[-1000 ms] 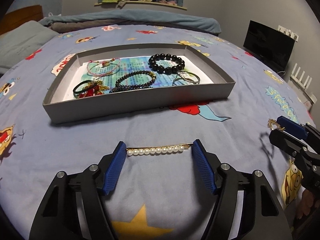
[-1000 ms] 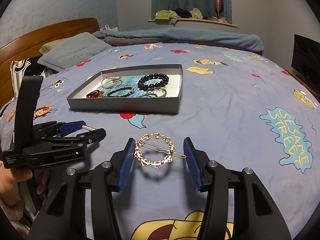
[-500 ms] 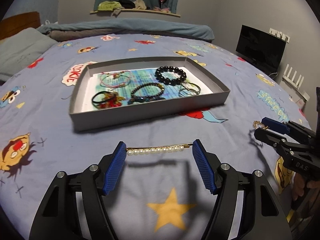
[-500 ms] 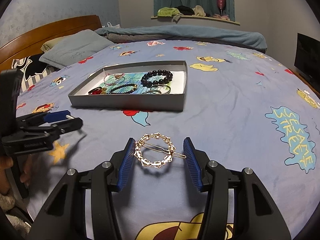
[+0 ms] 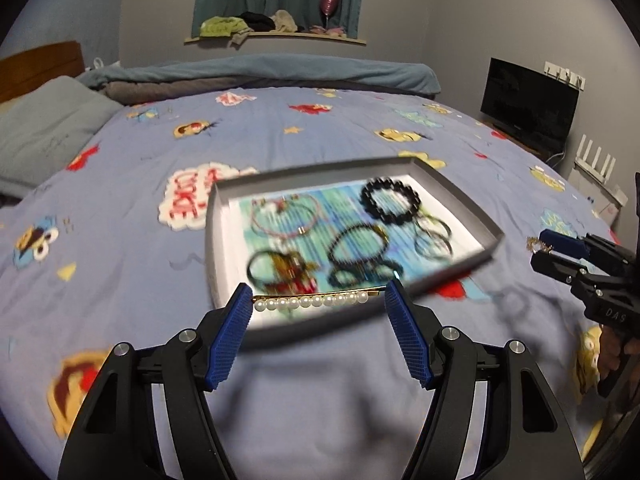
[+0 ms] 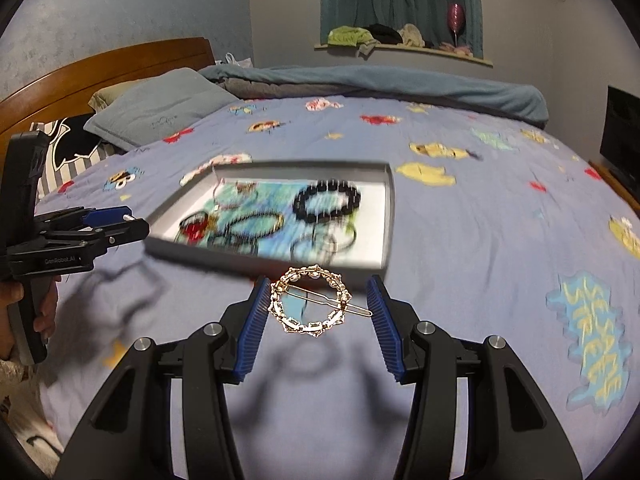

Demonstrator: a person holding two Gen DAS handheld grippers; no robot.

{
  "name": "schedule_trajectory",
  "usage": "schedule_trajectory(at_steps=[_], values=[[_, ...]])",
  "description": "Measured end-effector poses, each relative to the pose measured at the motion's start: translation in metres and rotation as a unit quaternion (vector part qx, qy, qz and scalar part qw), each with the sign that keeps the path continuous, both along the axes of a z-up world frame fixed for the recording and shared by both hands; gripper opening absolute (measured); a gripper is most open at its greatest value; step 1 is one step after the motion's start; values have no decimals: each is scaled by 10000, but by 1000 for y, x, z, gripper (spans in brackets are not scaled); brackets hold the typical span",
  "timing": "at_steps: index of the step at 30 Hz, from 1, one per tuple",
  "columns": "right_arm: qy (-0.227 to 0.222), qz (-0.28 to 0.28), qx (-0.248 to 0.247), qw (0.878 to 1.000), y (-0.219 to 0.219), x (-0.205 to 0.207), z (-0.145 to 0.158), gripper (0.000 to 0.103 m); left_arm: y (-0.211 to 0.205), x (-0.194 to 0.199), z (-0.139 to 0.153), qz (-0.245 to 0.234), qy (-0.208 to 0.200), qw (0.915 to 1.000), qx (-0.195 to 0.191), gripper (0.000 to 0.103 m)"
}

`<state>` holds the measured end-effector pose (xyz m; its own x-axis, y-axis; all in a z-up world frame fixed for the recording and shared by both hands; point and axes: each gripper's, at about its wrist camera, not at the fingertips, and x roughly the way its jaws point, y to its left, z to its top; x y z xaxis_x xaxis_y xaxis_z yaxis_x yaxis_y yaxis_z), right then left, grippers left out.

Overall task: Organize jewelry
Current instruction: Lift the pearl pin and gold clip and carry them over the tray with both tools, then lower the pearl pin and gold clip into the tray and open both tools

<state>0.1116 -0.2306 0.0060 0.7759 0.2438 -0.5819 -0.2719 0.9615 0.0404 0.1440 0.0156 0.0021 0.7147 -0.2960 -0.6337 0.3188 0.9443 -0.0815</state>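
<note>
Pearls first: my left gripper point(image 5: 318, 300) has the pearl hair clip point(image 5: 316, 301) pinched end to end, its long axis running straight across from one blue pad to the other, so the jaws stand wide but they are loaded, not free. My right gripper point(image 6: 316, 304) holds the gold ring-shaped hair clip point(image 6: 312, 305) flat between narrower jaws, with its thin pin poking out toward the right pad.

Both pieces are up off the blue cartoon bedspread point(image 5: 120, 248); I can see their shadows on the cloth below. Straight ahead of both sets of tongs sits the grey tray point(image 5: 460, 200), blurred, already carrying a black bead bracelet point(image 5: 390, 204) and several other bracelets I can't make out sharply.

Here's what matters, I reckon: from the left camera the pearl clip already overlaps the tray's near wall, and it lies parallel to that wall, so it should clear the rim broadside. The left looks the nearer of the two. From the right camera the ring sits just short of the near wall, with the tray's open white floor off to the right side, and that's my likely landing spot. The risk I see is dropping onto the crowded bracelets.
</note>
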Motion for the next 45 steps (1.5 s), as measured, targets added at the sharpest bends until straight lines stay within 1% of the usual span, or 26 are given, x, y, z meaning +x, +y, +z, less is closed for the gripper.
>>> schedule_trajectory(at_steps=[4,9,13,18,21,24,26,30,38,45], values=[[-1,-11,-6,10000,5,34,8,50,6,35,7,120,111,9998,-108,69],[44,-112,-236,9997,15,84,7,50,4,74,5,139,318,9992,-173,69],[274,-187,-316,9989,22,120,0,50,-5,102,-3,160,488,9987,-14,69],[537,-196,-432,9974,31,150,-9,50,-13,128,-9,149,628,9978,167,69],[726,-202,-548,9957,35,167,-16,50,-17,143,-17,142,867,9960,189,69],[972,-248,-550,9934,34,183,-20,50,-20,154,-24,81,1052,9938,354,69],[1072,-277,-557,9923,33,191,-22,50,-21,158,-29,119,1084,9928,494,69],[1188,-247,-758,9897,39,199,-28,50,-16,167,-38,245,1244,9910,437,69],[1369,-199,-772,9874,40,202,-38,50,-16,170,-48,281,1384,9887,502,70],[1385,-166,-723,9876,39,201,-37,51,-16,169,-45,226,1315,9900,462,73]])
